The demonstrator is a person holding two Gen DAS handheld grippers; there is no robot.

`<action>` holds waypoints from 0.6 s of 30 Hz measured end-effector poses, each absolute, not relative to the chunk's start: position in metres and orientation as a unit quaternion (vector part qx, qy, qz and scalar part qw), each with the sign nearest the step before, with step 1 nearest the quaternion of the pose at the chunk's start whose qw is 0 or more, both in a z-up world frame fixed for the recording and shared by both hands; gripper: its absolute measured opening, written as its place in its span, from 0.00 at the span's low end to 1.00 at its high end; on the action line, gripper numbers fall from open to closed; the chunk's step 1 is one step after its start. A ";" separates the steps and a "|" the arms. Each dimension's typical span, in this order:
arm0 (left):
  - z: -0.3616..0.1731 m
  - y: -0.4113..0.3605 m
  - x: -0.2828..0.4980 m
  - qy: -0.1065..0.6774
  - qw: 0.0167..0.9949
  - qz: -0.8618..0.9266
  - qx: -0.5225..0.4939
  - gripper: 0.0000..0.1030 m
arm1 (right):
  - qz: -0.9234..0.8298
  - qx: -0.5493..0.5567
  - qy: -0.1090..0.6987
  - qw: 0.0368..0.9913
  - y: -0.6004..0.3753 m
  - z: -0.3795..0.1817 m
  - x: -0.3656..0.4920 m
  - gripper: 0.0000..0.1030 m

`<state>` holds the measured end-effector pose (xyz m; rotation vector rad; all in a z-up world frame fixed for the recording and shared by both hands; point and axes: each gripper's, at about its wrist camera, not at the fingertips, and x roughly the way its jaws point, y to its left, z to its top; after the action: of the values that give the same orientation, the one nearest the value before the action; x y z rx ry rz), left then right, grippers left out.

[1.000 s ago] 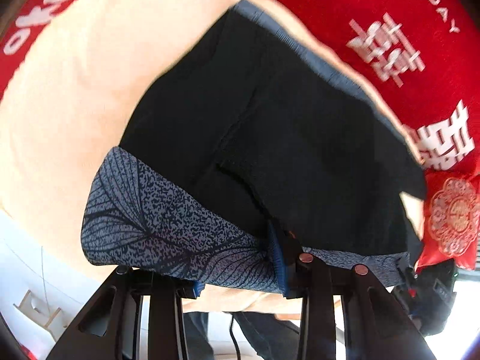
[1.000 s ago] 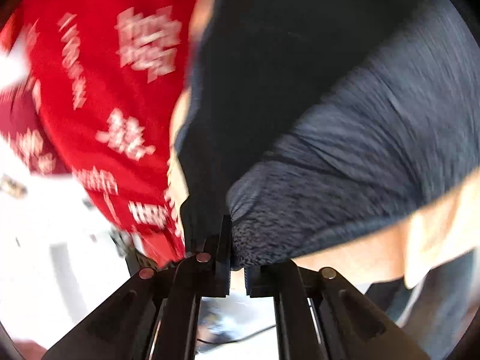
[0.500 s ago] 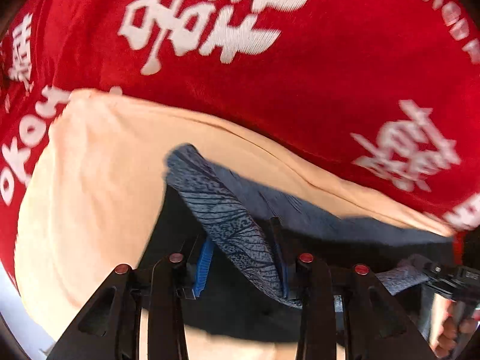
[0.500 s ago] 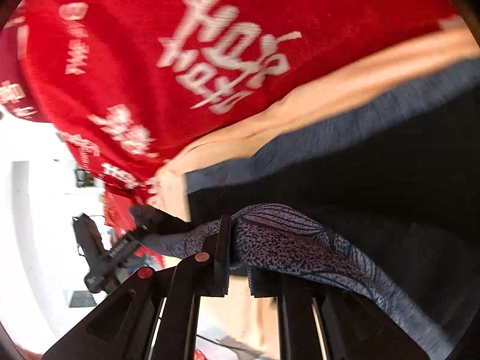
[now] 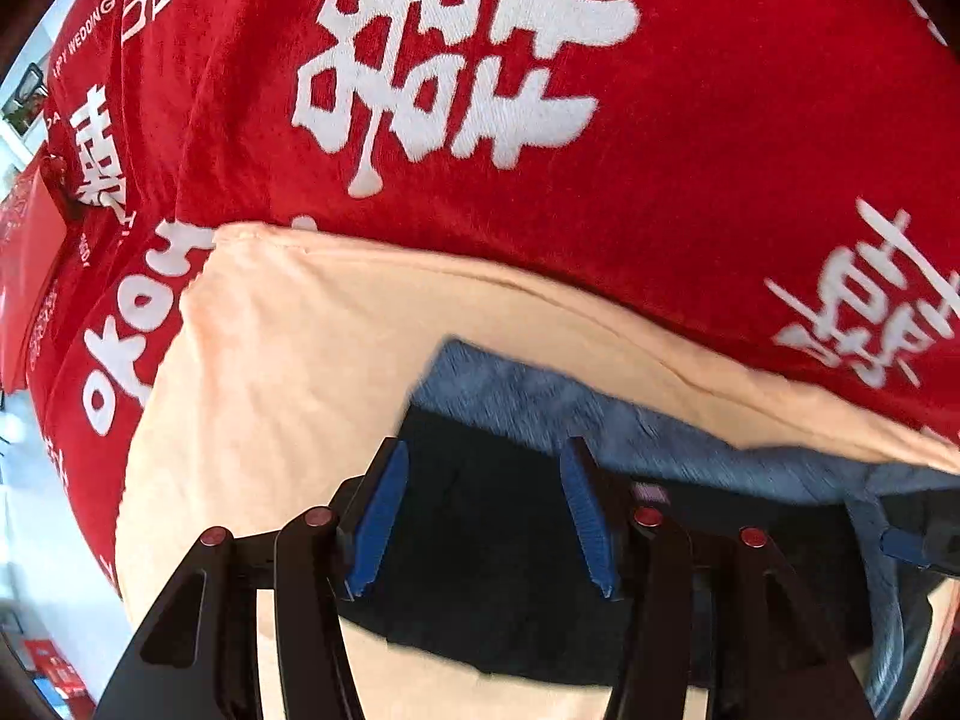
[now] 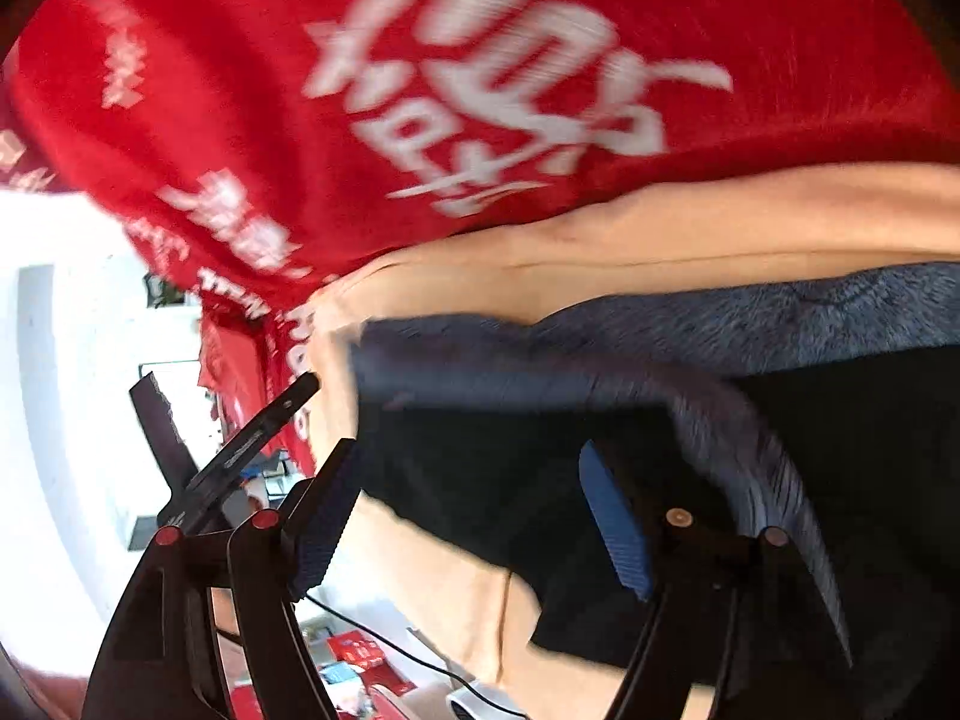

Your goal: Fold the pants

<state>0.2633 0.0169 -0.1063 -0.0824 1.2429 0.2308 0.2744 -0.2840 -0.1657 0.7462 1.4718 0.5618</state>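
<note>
Both jaws had just been opening: the left gripper (image 5: 483, 510) and right gripper (image 6: 474, 516) were parted, empty, over the pants (image 5: 516, 564) released on the peach cloth (image 5: 288, 360).

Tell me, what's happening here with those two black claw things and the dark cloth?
A person is folding a pair of dark pants on a peach sheet, with a red blanket beyond, using a handheld gripper in each hand. Both the left gripper and the right gripper have just been opening and now stand open above the pants, with nothing pinched between their blue pads. A grey patterned edge of the pants lies folded over the black part, so a fold looks just laid down.
</note>
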 end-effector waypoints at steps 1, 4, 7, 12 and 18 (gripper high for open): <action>-0.110 0.014 0.261 0.590 0.801 0.100 -0.032 0.68 | 0.250 0.315 0.645 0.650 -0.282 -0.159 0.267 0.73; -0.146 -0.013 0.260 0.605 0.792 0.084 0.005 0.72 | 0.235 0.210 0.660 0.682 -0.264 -0.155 0.258 0.44; -0.179 -0.029 0.279 0.611 0.787 0.091 0.009 0.72 | 0.198 0.113 0.669 0.707 -0.253 -0.180 0.266 0.40; -0.206 -0.027 0.320 0.605 0.784 0.139 -0.003 0.77 | 0.164 0.109 0.662 0.723 -0.254 -0.214 0.306 0.38; -0.173 -0.042 0.314 0.606 0.784 0.134 -0.006 0.77 | 0.179 0.193 0.647 0.715 -0.280 -0.195 0.310 0.40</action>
<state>0.3141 -0.0417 -0.1733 -0.0134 1.3071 0.2894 0.3104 -0.2795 -0.1951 0.4273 1.4338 0.3958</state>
